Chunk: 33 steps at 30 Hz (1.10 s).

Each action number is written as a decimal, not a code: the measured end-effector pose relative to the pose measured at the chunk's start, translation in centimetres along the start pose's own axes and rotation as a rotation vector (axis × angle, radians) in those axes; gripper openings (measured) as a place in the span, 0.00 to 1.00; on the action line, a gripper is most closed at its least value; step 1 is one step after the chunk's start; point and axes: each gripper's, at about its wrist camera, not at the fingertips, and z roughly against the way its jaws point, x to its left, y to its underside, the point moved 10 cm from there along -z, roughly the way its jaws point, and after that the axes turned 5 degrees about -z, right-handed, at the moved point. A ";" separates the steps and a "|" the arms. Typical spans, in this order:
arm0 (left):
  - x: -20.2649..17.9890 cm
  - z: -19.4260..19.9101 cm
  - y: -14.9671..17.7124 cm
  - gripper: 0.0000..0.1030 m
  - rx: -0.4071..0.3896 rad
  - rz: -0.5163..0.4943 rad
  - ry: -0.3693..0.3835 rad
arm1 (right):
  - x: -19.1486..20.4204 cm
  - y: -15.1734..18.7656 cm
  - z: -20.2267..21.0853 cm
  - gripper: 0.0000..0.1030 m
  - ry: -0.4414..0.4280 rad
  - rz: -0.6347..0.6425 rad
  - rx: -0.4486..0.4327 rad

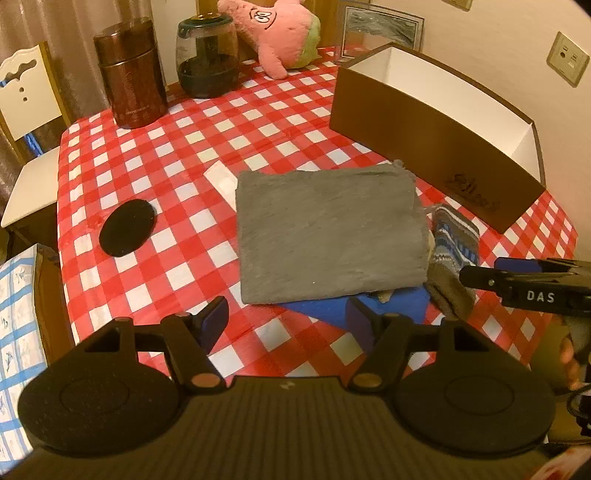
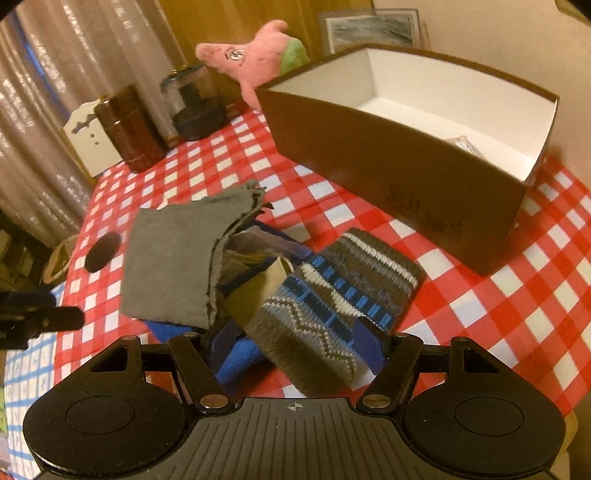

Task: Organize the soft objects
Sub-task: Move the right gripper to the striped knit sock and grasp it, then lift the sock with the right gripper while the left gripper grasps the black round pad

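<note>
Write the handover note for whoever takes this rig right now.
Left gripper: open, empty, above the table near the grey cloth.
Right gripper: open, fingers either side of the knit sock, not gripping it.
The grey cloth lies on a blue cloth with the sock beside them; the pink plush is at the far edge.
Done: the box holds only a small item in one corner that I can't identify.
Left: move sock, cloths and plush into the box.

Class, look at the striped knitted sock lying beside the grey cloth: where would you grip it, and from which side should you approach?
Grip the near end of the striped knitted sock, coming down from above. That end lies flat and free on the red checked tablecloth, already between the right tool's open fingers.
</note>
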 end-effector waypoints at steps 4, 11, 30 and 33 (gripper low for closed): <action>0.7 -0.4 0.3 0.66 0.011 0.012 -0.011 | -0.3 -0.1 -1.1 0.79 0.033 0.001 0.006; 1.6 -1.1 0.5 0.66 0.025 0.023 -0.021 | -0.4 -0.4 -3.4 0.85 0.067 -0.005 0.020; 4.5 -2.5 1.0 0.66 0.036 0.032 -0.042 | -3.5 -0.2 -4.0 0.35 0.035 -0.120 0.073; 5.3 -2.7 1.0 0.65 0.028 0.027 -0.057 | -3.8 -0.7 -3.1 0.27 0.053 -0.110 0.055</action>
